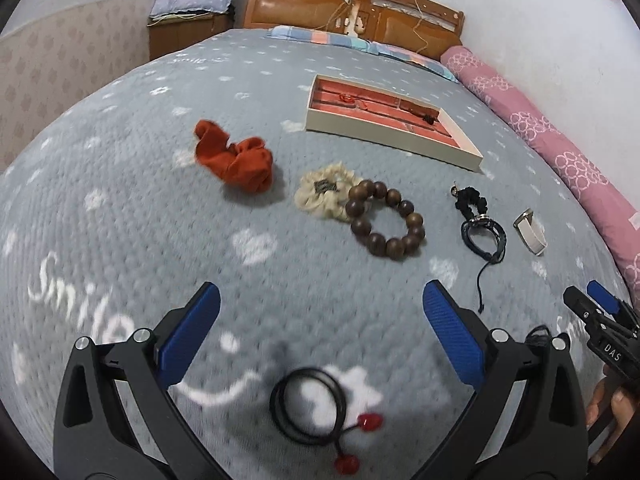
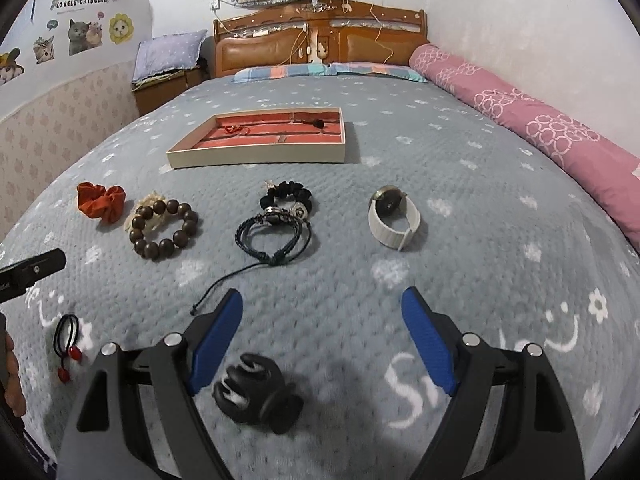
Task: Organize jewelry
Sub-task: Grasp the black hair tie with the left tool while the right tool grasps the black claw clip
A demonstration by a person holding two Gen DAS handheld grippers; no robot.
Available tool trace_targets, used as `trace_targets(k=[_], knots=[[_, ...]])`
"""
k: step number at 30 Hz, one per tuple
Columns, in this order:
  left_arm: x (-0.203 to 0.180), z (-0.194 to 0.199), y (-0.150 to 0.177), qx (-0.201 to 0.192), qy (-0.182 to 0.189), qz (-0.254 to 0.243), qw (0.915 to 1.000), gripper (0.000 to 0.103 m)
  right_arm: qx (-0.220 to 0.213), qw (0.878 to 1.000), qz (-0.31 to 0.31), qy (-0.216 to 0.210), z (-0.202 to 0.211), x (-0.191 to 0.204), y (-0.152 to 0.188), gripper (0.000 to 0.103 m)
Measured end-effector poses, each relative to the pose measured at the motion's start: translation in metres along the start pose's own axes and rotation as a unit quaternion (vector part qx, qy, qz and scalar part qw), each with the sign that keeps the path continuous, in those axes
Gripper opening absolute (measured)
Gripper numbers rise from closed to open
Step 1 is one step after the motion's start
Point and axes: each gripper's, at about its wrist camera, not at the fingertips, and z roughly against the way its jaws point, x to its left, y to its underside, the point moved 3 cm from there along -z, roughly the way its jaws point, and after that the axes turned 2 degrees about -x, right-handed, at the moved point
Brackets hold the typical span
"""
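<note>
A cream tray (image 1: 384, 136) (image 2: 256, 157) with red lining lies far up the grey bedspread, a few small pieces inside. Loose on the bed lie a rust scrunchie (image 1: 236, 160) (image 2: 102, 200), a cream scrunchie (image 1: 324, 196), a brown bead bracelet (image 1: 386, 220) (image 2: 162, 230), a black cord bracelet (image 1: 484, 236) (image 2: 276, 236), a black scrunchie (image 2: 286, 196) and a white-strapped watch (image 1: 530, 232) (image 2: 394, 216). My left gripper (image 1: 320, 332) is open above a black hair tie with red beads (image 1: 316, 408) (image 2: 66, 340). My right gripper (image 2: 322, 340) is open above a black hair claw (image 2: 256, 396).
A rolled pink quilt (image 2: 532, 120) runs along the right edge of the bed. A wooden headboard (image 2: 320, 46) and pillows stand at the far end, a nightstand (image 2: 164, 84) to its left. A hand (image 2: 10, 376) shows at the left edge.
</note>
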Motion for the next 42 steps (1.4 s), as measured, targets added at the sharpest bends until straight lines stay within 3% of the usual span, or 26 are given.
trace_targets(k=[8, 20, 28, 32, 36, 42], knots=[[0.001, 0.013, 0.031, -0.016, -0.015, -0.010, 0.9997, 0.098, -0.016, 1.000, 0.020, -0.014, 0.010, 0.020, 0.021, 0.080], [0.003, -0.001, 0.075, -0.001, -0.023, -0.018, 0.9996, 0.098, -0.034, 0.998, 0.057, 0.014, 0.012, 0.033, 0.046, 0.080], [0.001, 0.014, 0.082, -0.038, -0.018, -0.031, 0.9986, 0.096, -0.025, 0.999, 0.047, 0.010, 0.008, 0.028, 0.056, 0.080], [-0.007, 0.018, 0.082, -0.047, -0.010, -0.052, 0.9975, 0.086, -0.027, 0.999, 0.046, 0.011, 0.007, 0.027, 0.057, 0.080], [-0.012, 0.014, 0.084, -0.040, -0.001, -0.064, 0.9972, 0.069, -0.025, 0.999, 0.046, 0.011, 0.007, 0.027, 0.057, 0.080], [-0.016, 0.010, 0.086, -0.030, 0.011, -0.074, 0.9967, 0.058, -0.016, 0.999, 0.044, 0.010, 0.004, 0.027, 0.057, 0.080]])
